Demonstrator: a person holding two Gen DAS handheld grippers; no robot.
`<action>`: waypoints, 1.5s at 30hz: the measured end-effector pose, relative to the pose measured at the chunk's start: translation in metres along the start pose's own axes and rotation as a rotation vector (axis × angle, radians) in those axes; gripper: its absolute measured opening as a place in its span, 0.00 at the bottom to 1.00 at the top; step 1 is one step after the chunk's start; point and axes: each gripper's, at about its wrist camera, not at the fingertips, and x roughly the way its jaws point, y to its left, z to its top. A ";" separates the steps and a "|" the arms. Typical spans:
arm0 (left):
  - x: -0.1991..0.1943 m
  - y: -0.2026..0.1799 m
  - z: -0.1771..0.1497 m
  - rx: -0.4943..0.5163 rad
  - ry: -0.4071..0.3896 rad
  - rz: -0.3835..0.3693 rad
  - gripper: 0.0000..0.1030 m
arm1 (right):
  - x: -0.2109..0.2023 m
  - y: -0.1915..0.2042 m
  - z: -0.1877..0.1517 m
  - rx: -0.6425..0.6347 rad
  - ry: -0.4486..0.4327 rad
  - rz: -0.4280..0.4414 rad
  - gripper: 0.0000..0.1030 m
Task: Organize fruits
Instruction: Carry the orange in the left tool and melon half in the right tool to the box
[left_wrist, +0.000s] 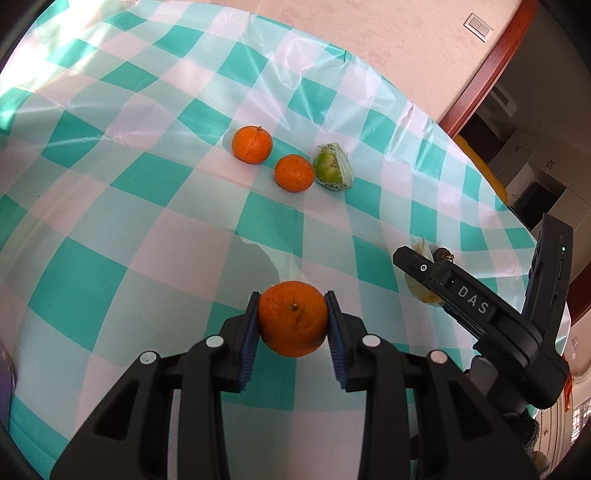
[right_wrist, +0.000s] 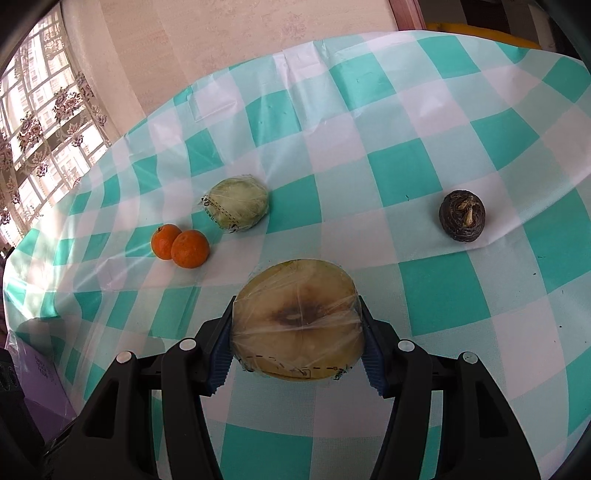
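Observation:
My left gripper (left_wrist: 292, 318) is shut on an orange tangerine (left_wrist: 293, 314), held above the checked tablecloth. Beyond it two more tangerines (left_wrist: 252, 144) (left_wrist: 294, 173) lie side by side, with a green wrapped fruit half (left_wrist: 331, 167) touching the nearer one. In the right wrist view my right gripper (right_wrist: 297, 332) is shut on a plastic-wrapped yellow fruit half (right_wrist: 297, 321), cut face toward the camera. The two tangerines (right_wrist: 180, 246) and the green wrapped half (right_wrist: 238, 204) sit to its upper left. A dark round fruit (right_wrist: 462, 215) lies alone at the right.
The teal and white tablecloth (left_wrist: 147, 229) covers a round table; its far edge meets a pale wall. The right gripper's black body (left_wrist: 491, 314) shows at the right of the left wrist view. A purple box (right_wrist: 40, 384) sits at the table's left edge.

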 end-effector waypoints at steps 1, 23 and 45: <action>-0.003 0.004 -0.003 -0.012 0.002 -0.003 0.33 | -0.001 0.004 -0.003 -0.007 0.003 0.008 0.56; -0.078 0.043 -0.066 -0.035 -0.004 0.010 0.33 | -0.040 0.052 -0.072 -0.126 0.096 0.107 0.56; -0.152 0.051 -0.112 0.066 -0.192 0.032 0.33 | -0.088 0.080 -0.125 -0.255 0.087 0.119 0.56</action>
